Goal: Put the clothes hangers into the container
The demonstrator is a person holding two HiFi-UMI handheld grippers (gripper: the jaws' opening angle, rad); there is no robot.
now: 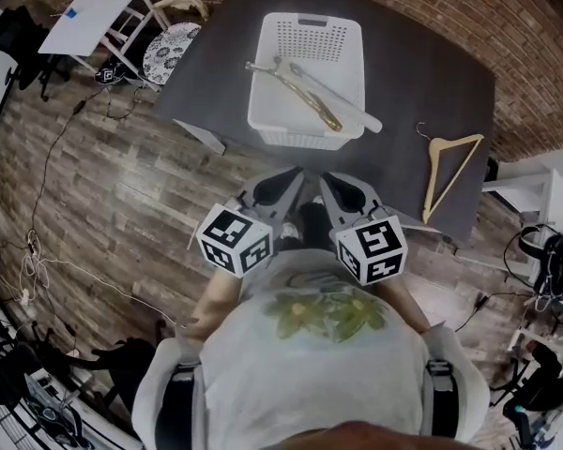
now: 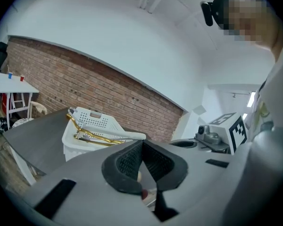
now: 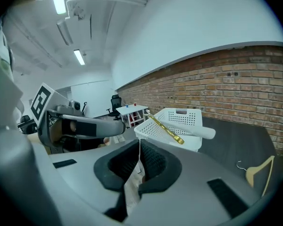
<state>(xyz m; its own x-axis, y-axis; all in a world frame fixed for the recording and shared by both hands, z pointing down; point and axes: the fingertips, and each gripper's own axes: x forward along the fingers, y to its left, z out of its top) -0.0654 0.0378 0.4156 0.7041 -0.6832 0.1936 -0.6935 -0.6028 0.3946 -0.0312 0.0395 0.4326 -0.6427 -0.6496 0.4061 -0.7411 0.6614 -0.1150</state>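
A white perforated basket (image 1: pixel 305 134) stands on the dark grey table (image 1: pixel 422 82). Inside it a gold hanger (image 1: pixel 305 97) and a white hanger (image 1: pixel 342 97) lie across each other, the white one sticking out over the right rim. A wooden hanger (image 1: pixel 448 172) lies flat on the table, right of the basket. My left gripper (image 1: pixel 296 174) and right gripper (image 1: pixel 327 178) are side by side close to my body, short of the table's near edge. Both are shut with nothing between the pads. The right gripper view shows the basket (image 3: pixel 179 119) ahead and the wooden hanger (image 3: pixel 259 168) at lower right.
A small white table (image 1: pixel 98 12) and a chair with a patterned seat (image 1: pixel 169 50) stand beyond the table's left corner. Cables trail over the wooden floor (image 1: pixel 84 204) at left. A brick wall (image 1: pixel 507 26) runs behind the table, and white furniture (image 1: pixel 544 186) is at right.
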